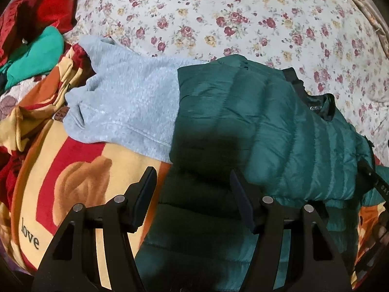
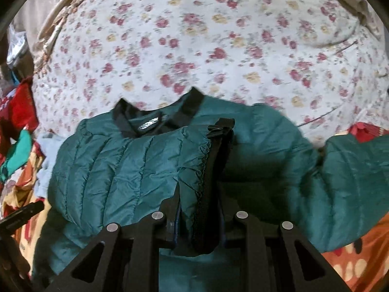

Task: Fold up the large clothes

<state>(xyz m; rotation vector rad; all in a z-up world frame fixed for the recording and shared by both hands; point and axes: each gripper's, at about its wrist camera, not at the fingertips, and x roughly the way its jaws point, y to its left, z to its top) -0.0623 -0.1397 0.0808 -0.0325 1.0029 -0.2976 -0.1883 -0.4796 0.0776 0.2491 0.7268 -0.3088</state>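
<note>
The right gripper (image 2: 198, 209) pinches the front zipper edge of the green quilted jacket (image 2: 126, 168), which lies on the bed's flowered sheet (image 2: 194, 48), black collar up; the left gripper (image 1: 193, 189) hovers spread above its hem.

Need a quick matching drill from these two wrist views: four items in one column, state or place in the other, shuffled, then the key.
Column 1:
1. left gripper
2. right gripper
3. grey sweater
4. green puffer jacket

Column 2:
A. shut on the jacket's zipper edge
B. lies partly over the grey sweater
C. open, nothing between its fingers
D. spread between the jacket and the patterned blanket

Pairs: 1-C, 2-A, 3-D, 4-B
</note>
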